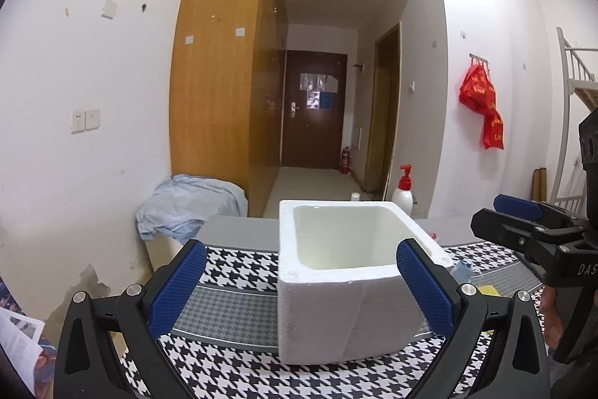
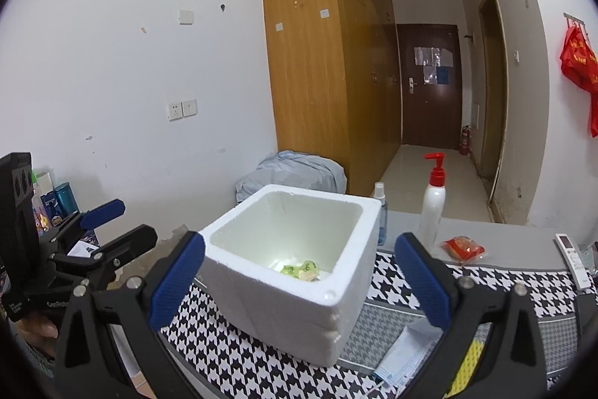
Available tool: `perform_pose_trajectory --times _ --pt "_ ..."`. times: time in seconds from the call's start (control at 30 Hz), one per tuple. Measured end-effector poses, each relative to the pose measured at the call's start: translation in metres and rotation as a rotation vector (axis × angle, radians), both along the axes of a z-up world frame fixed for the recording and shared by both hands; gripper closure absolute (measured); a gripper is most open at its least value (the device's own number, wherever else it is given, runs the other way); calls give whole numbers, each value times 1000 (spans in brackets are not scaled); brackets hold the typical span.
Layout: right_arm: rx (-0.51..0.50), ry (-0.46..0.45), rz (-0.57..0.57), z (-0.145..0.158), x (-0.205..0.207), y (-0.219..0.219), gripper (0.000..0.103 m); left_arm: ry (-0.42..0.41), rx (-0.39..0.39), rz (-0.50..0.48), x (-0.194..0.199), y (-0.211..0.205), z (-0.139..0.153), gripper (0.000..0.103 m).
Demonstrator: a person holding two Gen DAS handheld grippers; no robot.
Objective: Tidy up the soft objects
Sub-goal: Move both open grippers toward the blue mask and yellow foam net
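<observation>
**Both claws open at the foam box**

The table (image 2: 515, 242), covered with a houndstooth cloth (image 2: 231, 354), carries a white foam box (image 2: 299, 287) standing upright with its top open. Inside the box, on its floor, lies a small green-and-yellow wrapped packet (image 2: 301, 270) among white scraps. The left claw (image 1: 299, 290) hovers just in front of the box, its blue pads spread wide apart and gripping nothing. The right claw (image 2: 299, 287) also faces the box, equally wide apart and empty. Behind the box to the right stand a white pump bottle (image 2: 432, 208) with a red top and a clear spray bottle (image 2: 379, 212) touching or just beside the box's far corner. Right of the box lies a white remote (image 2: 573, 260). In front of the box, to its right, lie a blue face mask (image 2: 401, 358) and a yellow item (image 2: 467, 361) partly hidden by the claw. A red packet (image 2: 463, 248) rests right of the pump bottle.
</observation>
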State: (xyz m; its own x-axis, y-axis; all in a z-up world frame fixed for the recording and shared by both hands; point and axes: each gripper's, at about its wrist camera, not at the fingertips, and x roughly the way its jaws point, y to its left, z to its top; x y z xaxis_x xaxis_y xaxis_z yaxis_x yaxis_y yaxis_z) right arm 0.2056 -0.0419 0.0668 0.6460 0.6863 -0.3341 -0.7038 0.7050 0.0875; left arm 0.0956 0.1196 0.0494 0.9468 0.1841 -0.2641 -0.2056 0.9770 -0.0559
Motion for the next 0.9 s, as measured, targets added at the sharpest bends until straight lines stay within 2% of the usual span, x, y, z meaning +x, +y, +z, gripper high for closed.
perform_pose_trajectory --times 0.9 --pt "-10 -24 -12 -30 -26 -46 0 -15 -10 -50 -3 -35 -19 1"
